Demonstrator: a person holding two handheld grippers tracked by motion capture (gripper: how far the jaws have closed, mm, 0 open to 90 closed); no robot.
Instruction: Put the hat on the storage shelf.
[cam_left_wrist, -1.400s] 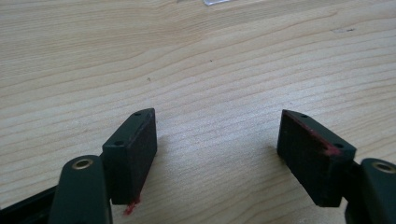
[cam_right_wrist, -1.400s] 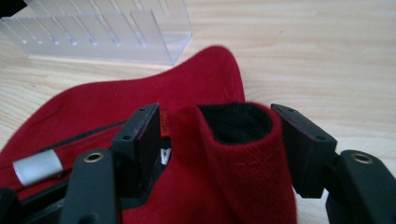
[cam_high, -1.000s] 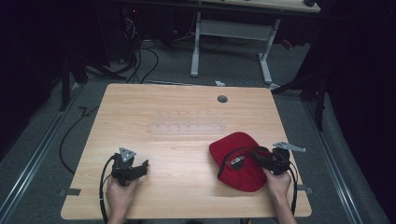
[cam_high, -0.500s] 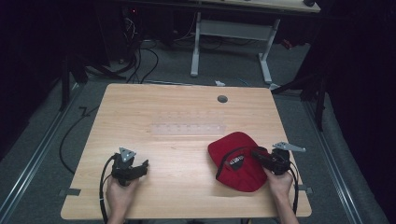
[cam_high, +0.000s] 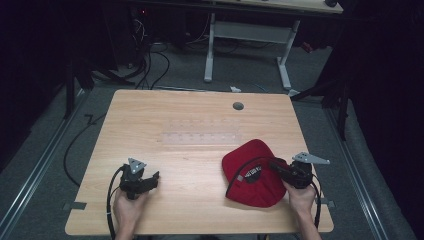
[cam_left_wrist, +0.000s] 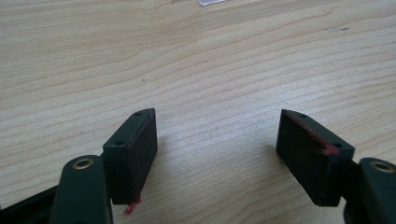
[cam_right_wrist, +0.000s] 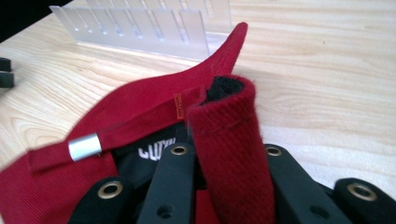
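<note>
My right gripper (cam_high: 274, 167) has just closed its jaws on a fold of the red cap (cam_high: 252, 172), the strap end clamped between them and standing up from the pads in the right gripper view (cam_right_wrist: 229, 154). The cap lies flat on the right half of the wooden table (cam_high: 190, 120), near its front right corner, well apart from my left gripper (cam_high: 150, 181). Its long axis runs from the front edge diagonally away toward the table's middle, the rounded far end pointing at the clear slotted rack (cam_high: 200, 137). A metal-tipped strap (cam_right_wrist: 70, 149) trails off to the side. My left gripper rests low near the front left edge, jaws wide apart over bare wood (cam_left_wrist: 215, 140). Open tabletop stretches between the two grippers and beyond the rack to the far edge, where a round cable hole (cam_high: 238, 106) sits.
</note>
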